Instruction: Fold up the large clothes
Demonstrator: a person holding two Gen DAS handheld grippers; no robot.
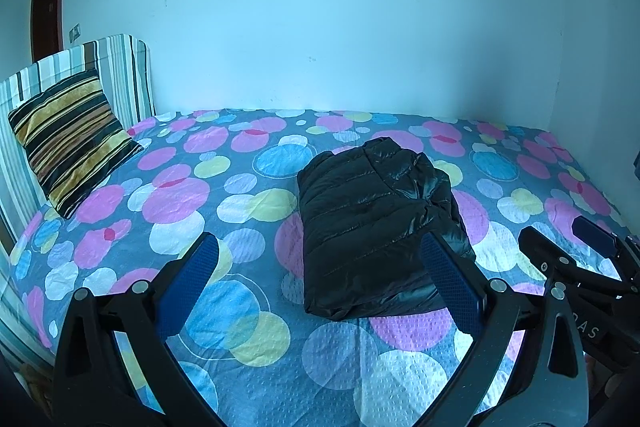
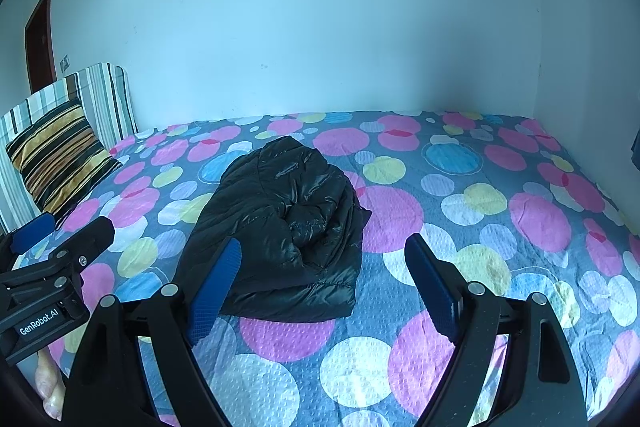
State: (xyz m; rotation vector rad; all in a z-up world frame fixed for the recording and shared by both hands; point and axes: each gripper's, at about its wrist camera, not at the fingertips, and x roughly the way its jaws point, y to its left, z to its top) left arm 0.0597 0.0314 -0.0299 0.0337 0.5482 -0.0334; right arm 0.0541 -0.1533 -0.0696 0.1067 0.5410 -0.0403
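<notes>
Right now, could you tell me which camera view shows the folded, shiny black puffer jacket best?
The left wrist view: the black puffer jacket lies central, its quilted top plain. The right wrist view shows it too, more from its bunched side.

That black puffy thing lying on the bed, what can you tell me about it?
It is a black jacket, quilted in puffy stitched bands, with a shiny, slick-looking shell. It is folded into a compact, roughly rectangular bundle, a rounded end away from the cameras and looser crumpled folds along one side. It lies flat near the middle of the bedspread with coloured circles. Only the bedspread touches it; both grippers are clear of it.
</notes>
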